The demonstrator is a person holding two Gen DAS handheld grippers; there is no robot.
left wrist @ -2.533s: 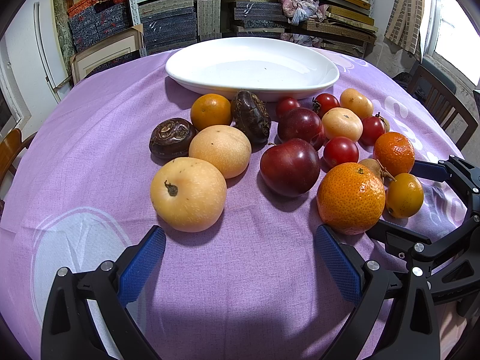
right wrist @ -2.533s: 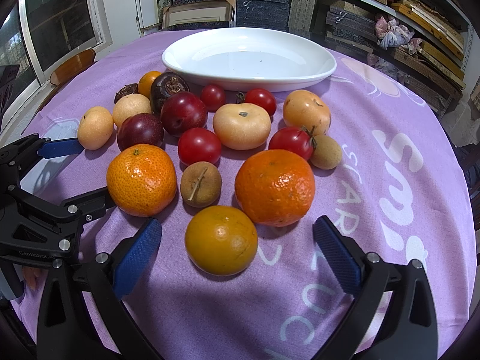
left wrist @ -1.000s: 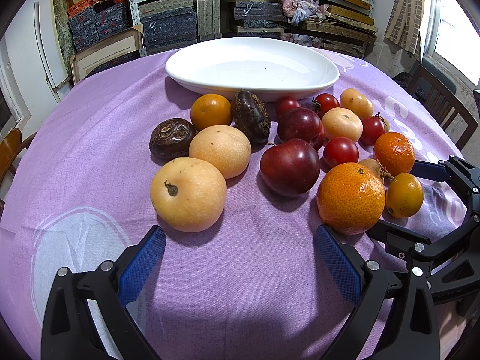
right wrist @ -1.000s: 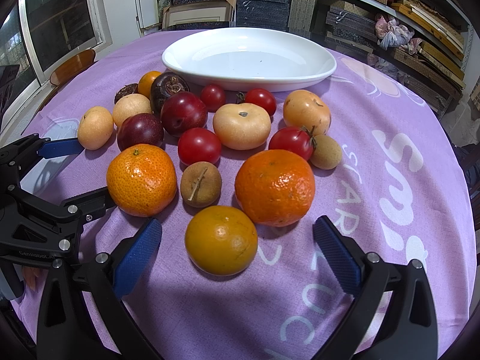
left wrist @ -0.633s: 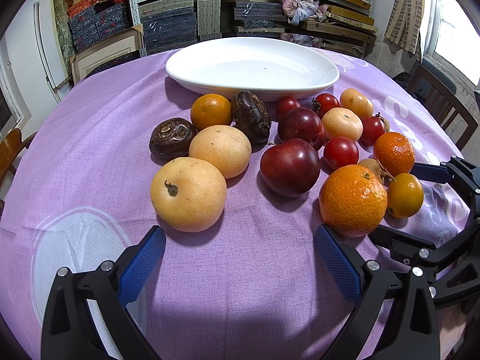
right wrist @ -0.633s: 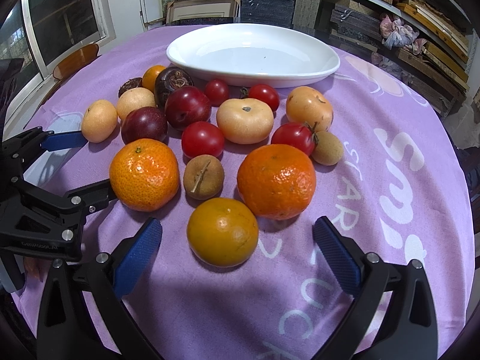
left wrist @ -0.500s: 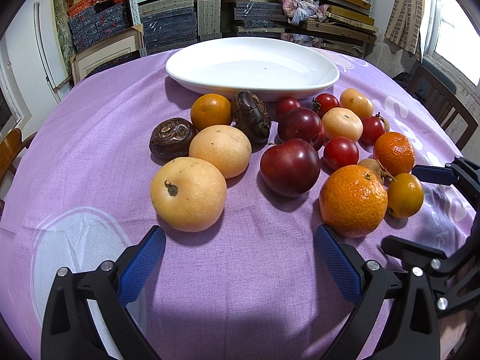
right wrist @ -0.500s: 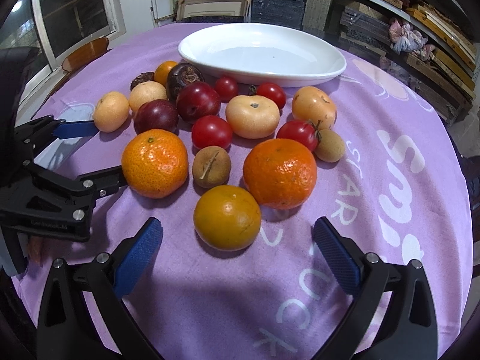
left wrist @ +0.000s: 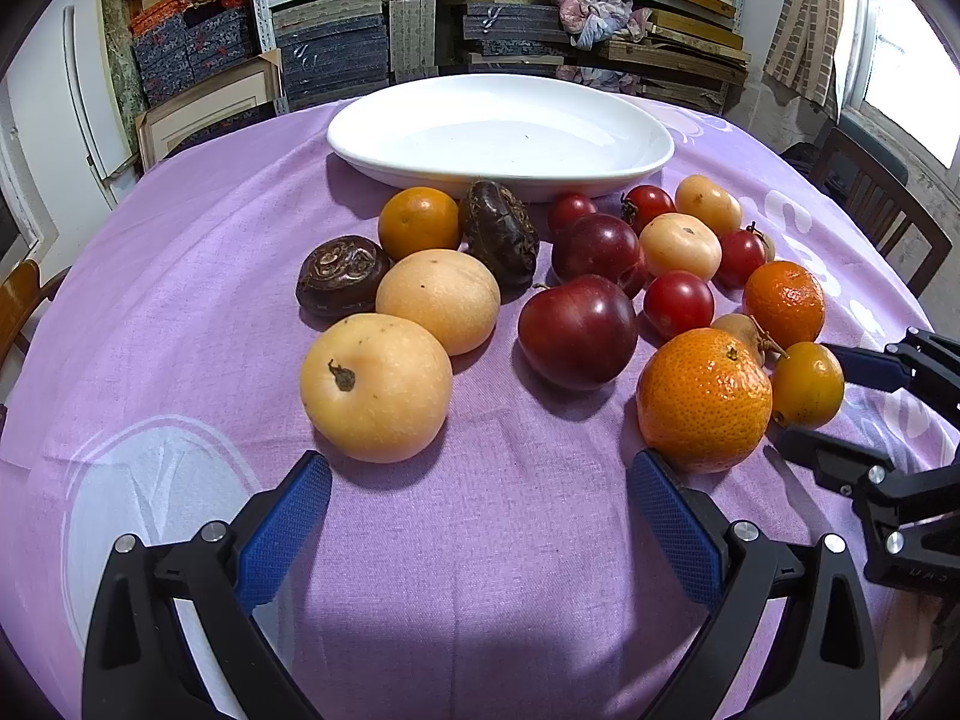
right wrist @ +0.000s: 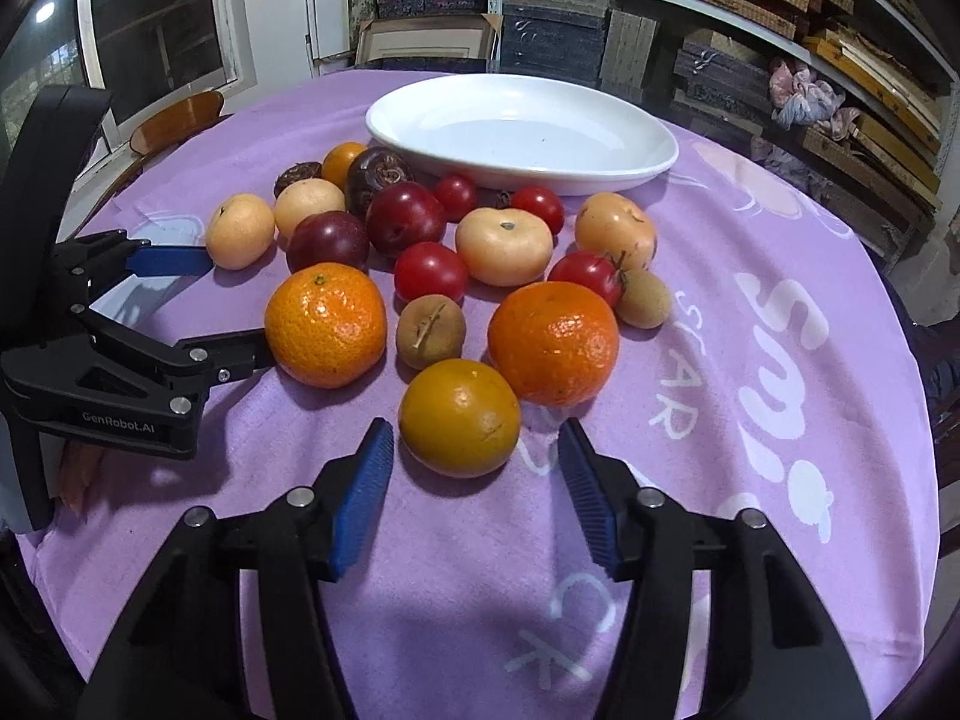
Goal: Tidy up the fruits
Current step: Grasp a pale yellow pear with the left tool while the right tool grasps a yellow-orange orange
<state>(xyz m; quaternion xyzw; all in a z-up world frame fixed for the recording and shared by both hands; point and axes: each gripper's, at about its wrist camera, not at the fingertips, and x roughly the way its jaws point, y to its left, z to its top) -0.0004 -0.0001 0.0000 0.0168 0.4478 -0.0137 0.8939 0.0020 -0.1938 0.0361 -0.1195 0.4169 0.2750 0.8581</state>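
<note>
The right tongs (right wrist: 477, 462) have just been narrowing, their blue pads (right wrist: 363, 495) flanking but not touching a small smooth yellow-orange fruit (right wrist: 459, 425) on the purple-clothed counter (right wrist: 750, 420). That fruit lies nearest the tongs, with a pebbled mandarin (right wrist: 553, 343) touching it behind and a white dish (right wrist: 522, 132) well beyond. The left tongs (left wrist: 477, 522) gape wide and hold nothing, near a pale pear (left wrist: 375, 387). Compared with a second ago, the right tongs sit farther back.
</note>
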